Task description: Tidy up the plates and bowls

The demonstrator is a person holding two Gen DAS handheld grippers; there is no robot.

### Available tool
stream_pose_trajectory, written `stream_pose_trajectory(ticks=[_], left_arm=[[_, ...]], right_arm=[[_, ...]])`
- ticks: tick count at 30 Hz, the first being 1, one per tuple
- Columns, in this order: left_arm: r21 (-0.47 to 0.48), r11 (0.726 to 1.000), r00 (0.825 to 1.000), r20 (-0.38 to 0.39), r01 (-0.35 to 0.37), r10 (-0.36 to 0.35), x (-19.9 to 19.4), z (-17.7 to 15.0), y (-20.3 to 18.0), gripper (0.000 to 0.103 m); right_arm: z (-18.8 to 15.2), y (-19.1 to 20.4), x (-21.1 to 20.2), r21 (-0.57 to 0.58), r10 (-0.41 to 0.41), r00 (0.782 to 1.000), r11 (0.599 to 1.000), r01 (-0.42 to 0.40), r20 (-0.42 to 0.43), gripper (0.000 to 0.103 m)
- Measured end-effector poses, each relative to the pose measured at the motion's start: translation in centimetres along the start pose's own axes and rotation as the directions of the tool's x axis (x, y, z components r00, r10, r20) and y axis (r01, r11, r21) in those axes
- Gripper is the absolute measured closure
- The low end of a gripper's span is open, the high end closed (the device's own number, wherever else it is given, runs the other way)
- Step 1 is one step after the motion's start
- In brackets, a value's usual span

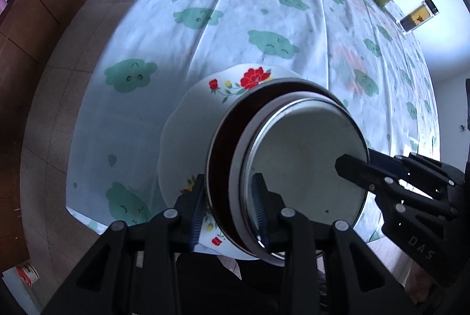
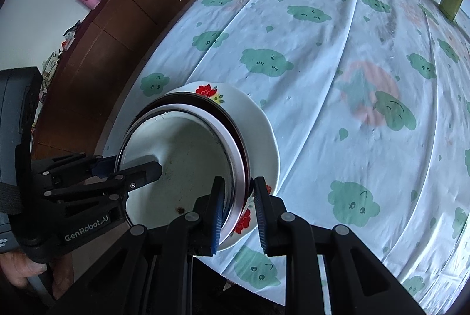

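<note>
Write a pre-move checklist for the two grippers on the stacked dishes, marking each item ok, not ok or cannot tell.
1. Left gripper straddles one side of the stack's rims, pads closed on them: ok.
2. Right gripper clamps the opposite side: ok.
3. White bowl and dark bowl sit nested inside floral dish: ok.
4. Stack resting on or lifted off tablecloth: cannot tell.
5. Open tablecloth beyond the stack for setting down: ok.
</note>
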State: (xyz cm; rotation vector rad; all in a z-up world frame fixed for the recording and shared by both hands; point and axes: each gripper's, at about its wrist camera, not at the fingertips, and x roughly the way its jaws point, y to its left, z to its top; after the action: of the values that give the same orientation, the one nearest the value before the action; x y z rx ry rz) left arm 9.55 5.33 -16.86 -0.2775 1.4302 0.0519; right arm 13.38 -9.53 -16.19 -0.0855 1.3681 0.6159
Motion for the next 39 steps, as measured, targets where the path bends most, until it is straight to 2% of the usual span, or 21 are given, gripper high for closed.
stream_pose_trajectory(ticks=[3,6,9,11,13,16,20,24,27,28,30,33,35,37,39], left_arm=[[0.007,1.0,1.0,0.008,-0.004,0.004,0.0,-0.1,-0.1,0.073],[0.003,1.0,1.0,0.014,0.007,-0.007,0.0,-0.1,-0.1,0.066],[0.015,1.0,1.0,0.023,-0.003,0.003,-0.2,-0.3,-0.3,0.065],[0.022,1.0,0.999,0.035,-0.013,0.012,-0.4,-0.5,-0.4,0.063],[0.03,0.999,0.998,0.053,-0.025,0.023,-0.8,-0.6,-0.3,0.058],[0.027,0.999,0.997,0.066,-0.031,0.03,-1.1,-0.8,0.2,0.051],[0.041,0.996,0.991,0.117,-0.076,0.071,-2.2,-1.1,0.5,0.051],[0.096,0.988,0.967,0.237,-0.123,0.097,-4.4,-1.7,-0.2,0.051],[0.144,0.98,0.939,0.334,-0.138,0.083,-6.5,-2.1,-1.0,0.046],[0.161,0.977,0.924,0.375,-0.143,0.074,-7.4,-2.4,-1.3,0.04],[0.189,0.97,0.894,0.444,-0.153,0.055,-8.9,-3.0,-1.8,0.034],[0.224,0.964,0.869,0.495,-0.142,0.013,-10.4,-3.5,-2.3,0.034],[0.248,0.959,0.848,0.53,-0.134,-0.019,-11.4,-3.9,-2.5,0.033],[0.267,0.956,0.832,0.552,-0.121,-0.049,-12.3,-4.4,-2.8,0.028],[0.276,0.955,0.822,0.566,-0.111,-0.068,-12.8,-4.6,-2.9,0.02]], right_arm=[[-0.1,-0.1,0.0,0.01,0.009,1.0,1.0,-0.009,0.011,0.079],[-0.1,-0.5,0.0,0.031,0.026,0.999,0.999,-0.027,0.027,0.077],[-0.3,-0.6,-0.2,0.049,0.045,0.998,0.998,-0.047,0.053,0.068],[-0.4,-0.7,-0.6,0.06,0.028,0.997,0.998,-0.032,0.073,0.05],[-0.6,-0.8,-1.2,0.062,0.012,0.995,0.998,-0.018,0.098,0.045],[-1.0,-0.8,-2.2,0.071,-0.008,0.992,0.997,-0.001,0.122,0.045],[-1.9,-1.0,-2.6,0.093,-0.032,0.991,0.995,0.02,0.131,0.045],[-3.1,-0.4,-4.4,0.081,-0.101,0.971,0.993,0.085,0.216,0.045],[-4.1,0.1,-6.6,0.084,-0.159,0.934,0.987,0.139,0.319,0.045],[-4.5,0.2,-7.4,0.09,-0.18,0.918,0.983,0.158,0.354,0.045],[-5.2,0.3,-9.0,0.105,-0.209,0.888,0.978,0.181,0.41,0.045],[-6.4,0.6,-11.1,0.133,-0.253,0.836,0.967,0.216,0.486,0.045],[-7.5,0.9,-12.5,0.153,-0.287,0.792,0.958,0.243,0.539,0.042],[-8.3,1.3,-13.6,0.169,-0.309,0.75,0.951,0.26,0.585,0.037],[-9.0,1.7,-14.4,0.181,-0.323,0.72,0.946,0.269,0.615,0.036]])
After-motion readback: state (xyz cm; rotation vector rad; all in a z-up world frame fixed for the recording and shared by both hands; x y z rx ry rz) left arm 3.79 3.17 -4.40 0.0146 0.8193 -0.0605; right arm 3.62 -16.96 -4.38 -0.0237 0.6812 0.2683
